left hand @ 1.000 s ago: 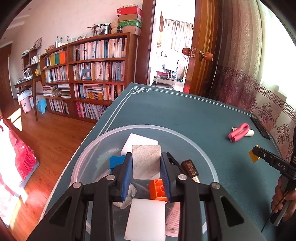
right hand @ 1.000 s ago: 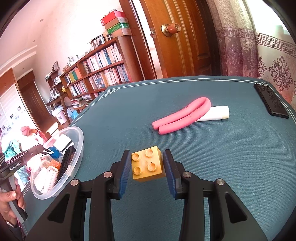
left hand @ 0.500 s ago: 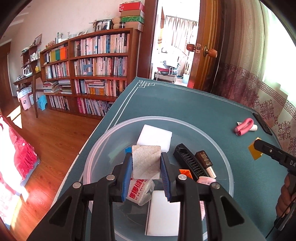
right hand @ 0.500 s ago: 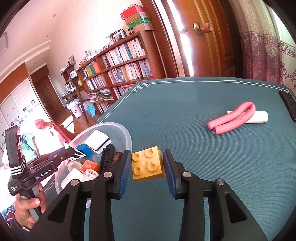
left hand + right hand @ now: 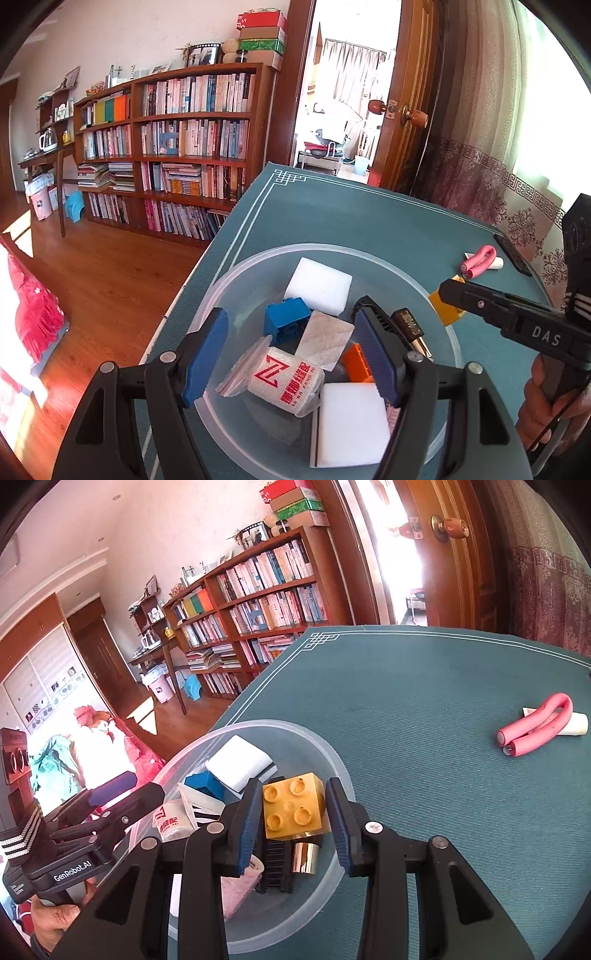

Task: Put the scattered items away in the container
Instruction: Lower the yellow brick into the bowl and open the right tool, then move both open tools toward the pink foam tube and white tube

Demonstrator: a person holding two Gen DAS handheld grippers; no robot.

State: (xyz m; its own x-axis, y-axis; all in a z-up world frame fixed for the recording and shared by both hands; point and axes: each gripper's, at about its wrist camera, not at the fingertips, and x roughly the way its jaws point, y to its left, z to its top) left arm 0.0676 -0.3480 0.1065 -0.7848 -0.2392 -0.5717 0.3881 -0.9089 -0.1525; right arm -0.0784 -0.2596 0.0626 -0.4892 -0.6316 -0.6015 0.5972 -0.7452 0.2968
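My left gripper (image 5: 291,349) stands open above the clear plastic bowl (image 5: 369,254). Below its spread fingers a grey-white pad (image 5: 325,343) lies loose in the bowl, beside a blue brick (image 5: 286,319), white sponges (image 5: 317,286), a wrapped bandage roll (image 5: 284,380), a black comb and an orange brick. My right gripper (image 5: 291,812) is shut on a yellow brick (image 5: 293,806) and hangs over the bowl (image 5: 325,746)'s near side. In the left wrist view, that gripper (image 5: 454,295) reaches in over the bowl's right rim.
A pink foam roller (image 5: 535,734) lies over a white tube (image 5: 576,729) on the teal table cloth at the right. A black phone (image 5: 513,254) lies near the far right edge. A bookcase and an open door stand beyond the table. A hand (image 5: 546,402) holds the right gripper.
My left gripper opened and the grey-white pad dropped into the bowl. My right gripper carried the yellow brick leftward from the bare cloth to above the bowl.
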